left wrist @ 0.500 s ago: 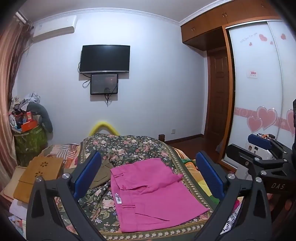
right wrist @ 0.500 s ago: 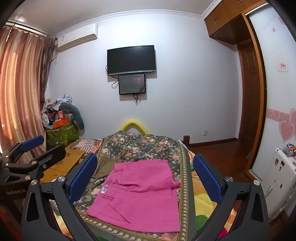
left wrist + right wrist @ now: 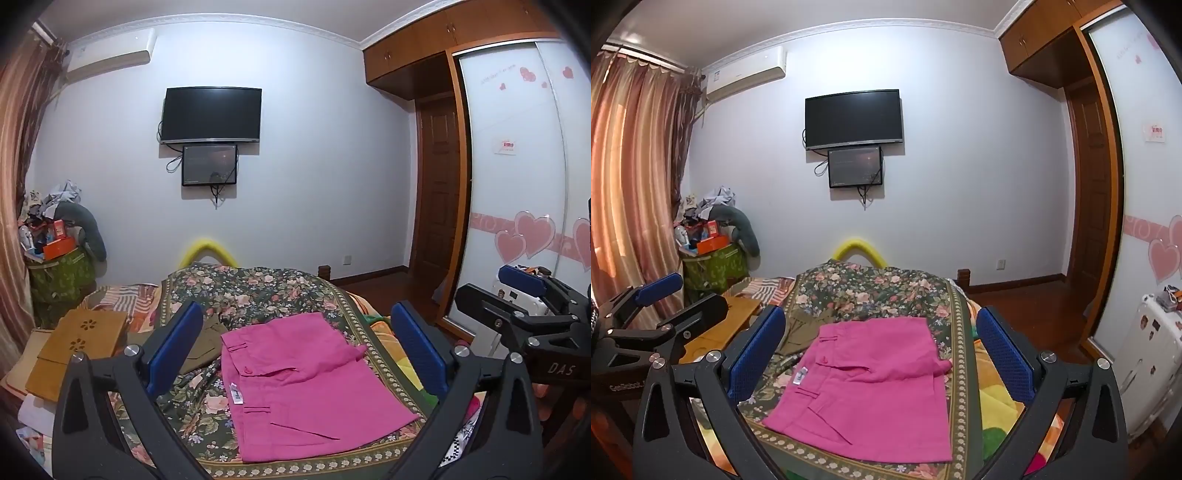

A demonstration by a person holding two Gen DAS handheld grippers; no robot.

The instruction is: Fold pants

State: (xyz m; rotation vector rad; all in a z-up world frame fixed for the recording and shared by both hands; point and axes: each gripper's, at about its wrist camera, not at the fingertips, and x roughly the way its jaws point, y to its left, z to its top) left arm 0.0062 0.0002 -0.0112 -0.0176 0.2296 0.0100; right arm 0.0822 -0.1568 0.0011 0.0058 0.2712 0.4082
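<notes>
pink pants (image 3: 306,387), unreadable white tag (image 3: 236,397); both grippers' fingers (image 3: 173,350) wide apart, empty.

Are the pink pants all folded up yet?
Nearly. The pink pants already lie as a compact folded rectangle on the flowery bedspread. The left tool and right tool hover open, holding nothing. Maybe one more fold or tidying remains.

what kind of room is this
Most likely a home bedroom: a bed under a dark floral bedspread, a black flat television mounted on the wall, and a wooden wardrobe with white sliding doors.
</notes>
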